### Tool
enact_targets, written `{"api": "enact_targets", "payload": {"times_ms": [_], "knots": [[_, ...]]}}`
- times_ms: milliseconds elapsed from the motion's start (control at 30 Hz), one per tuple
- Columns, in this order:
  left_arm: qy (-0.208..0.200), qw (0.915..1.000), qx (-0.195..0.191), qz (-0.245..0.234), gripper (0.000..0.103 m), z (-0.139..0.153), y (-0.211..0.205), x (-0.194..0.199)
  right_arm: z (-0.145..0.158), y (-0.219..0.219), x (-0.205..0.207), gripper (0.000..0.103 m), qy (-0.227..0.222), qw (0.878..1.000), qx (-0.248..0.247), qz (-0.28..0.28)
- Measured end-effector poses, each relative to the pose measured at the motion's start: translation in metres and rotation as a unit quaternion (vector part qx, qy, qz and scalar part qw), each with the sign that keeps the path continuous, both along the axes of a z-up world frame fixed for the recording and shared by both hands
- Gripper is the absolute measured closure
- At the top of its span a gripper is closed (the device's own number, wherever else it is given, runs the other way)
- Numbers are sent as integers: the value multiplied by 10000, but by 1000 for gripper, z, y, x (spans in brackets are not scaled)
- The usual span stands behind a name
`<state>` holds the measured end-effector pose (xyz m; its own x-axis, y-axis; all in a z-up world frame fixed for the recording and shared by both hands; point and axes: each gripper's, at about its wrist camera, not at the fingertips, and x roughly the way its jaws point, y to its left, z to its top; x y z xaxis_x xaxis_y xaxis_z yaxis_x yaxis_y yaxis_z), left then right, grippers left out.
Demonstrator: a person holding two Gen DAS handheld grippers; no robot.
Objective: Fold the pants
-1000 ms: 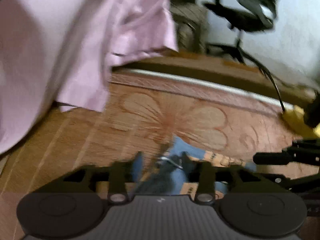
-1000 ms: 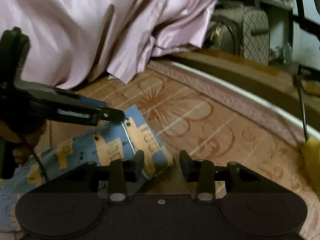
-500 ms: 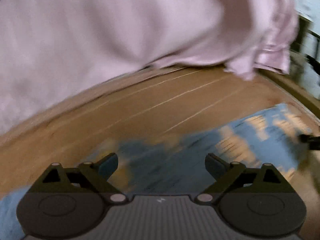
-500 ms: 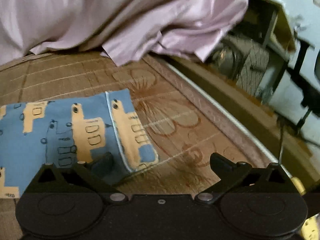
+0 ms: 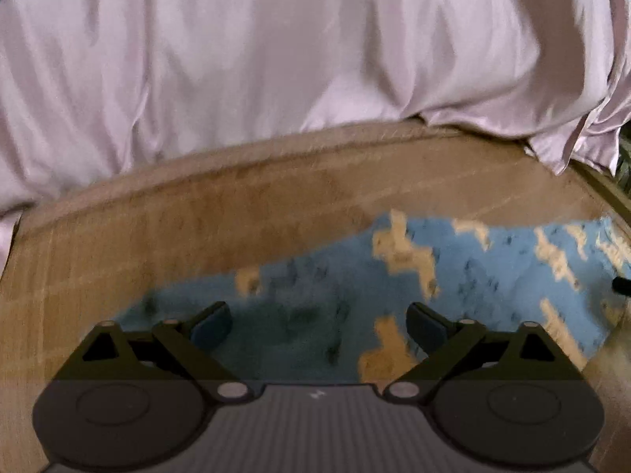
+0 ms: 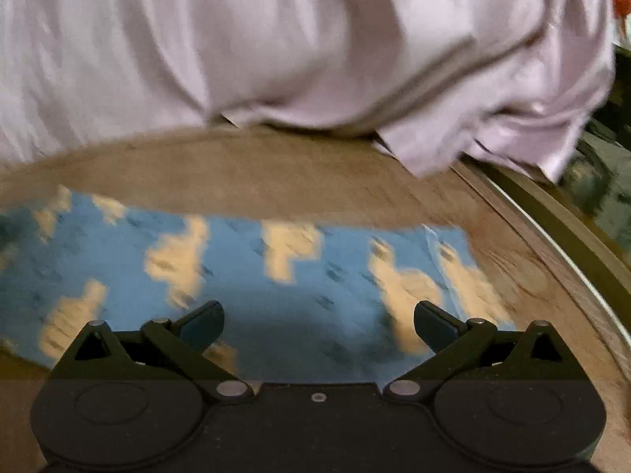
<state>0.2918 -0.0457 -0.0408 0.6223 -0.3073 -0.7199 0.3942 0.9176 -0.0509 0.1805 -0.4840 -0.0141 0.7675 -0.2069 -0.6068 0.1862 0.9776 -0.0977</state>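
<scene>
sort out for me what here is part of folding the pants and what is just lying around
Part of the job:
- blue patterned pants, lying flat on the mat
- left gripper, jaws open above the pants
- right gripper, jaws open above the pants

Just lying about:
- pink sheet, bunched at the far side
- brown woven mat, under the pants

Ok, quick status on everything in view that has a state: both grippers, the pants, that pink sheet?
left gripper: open, holding nothing, over the pants.
right gripper: open, holding nothing, over the pants.
pants: lying flat on the mat, not gripped.
pink sheet: bunched and creased behind the pants.
</scene>
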Motion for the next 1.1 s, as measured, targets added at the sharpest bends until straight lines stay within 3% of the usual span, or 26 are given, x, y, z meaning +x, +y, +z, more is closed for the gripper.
{"api": "enact_targets", "payload": {"times_ms": [133, 167, 233, 333, 400, 533, 633, 767, 867, 1000, 1100], "knots": [[-207, 9988, 278, -358, 5, 8, -38, 26, -2, 33, 19, 1, -255, 9975, 145, 650], [-143, 9978, 407, -508, 8, 7, -50, 35, -4, 40, 20, 1, -287, 9969, 138, 723], [32, 9951, 674, -716, 29, 2, -71, 50, -12, 50, 15, 1, -368, 9951, 179, 900], [171, 9920, 910, -853, 40, -8, -91, 72, -16, 55, 12, 1, -276, 9903, -9, 1358], [138, 9903, 1097, -845, 40, -17, -100, 83, -15, 54, 11, 1, -330, 9882, -84, 1492], [-313, 9853, 1420, -900, 35, -30, -109, 85, -19, 41, 29, 1, -22, 9930, 251, 1157], [-625, 9800, 1730, -764, 37, -35, -113, 89, -25, 28, 33, 1, 224, 9966, 172, 777], [-635, 9843, 1575, -488, 37, -27, -111, 91, -20, 12, 31, 1, 42, 9982, 375, 475], [-739, 9883, 1256, -440, 19, -10, -115, 81, -4, 4, 21, 1, -201, 9993, 165, 251], [-984, 9821, 1005, -1252, 6, 18, -157, 55, 12, -24, 0, 1, -221, 9980, 295, -505], [-768, 9729, 762, -2045, 5, 36, -213, 43, 17, -54, -15, 1, -226, 9914, 702, -1080]]}}
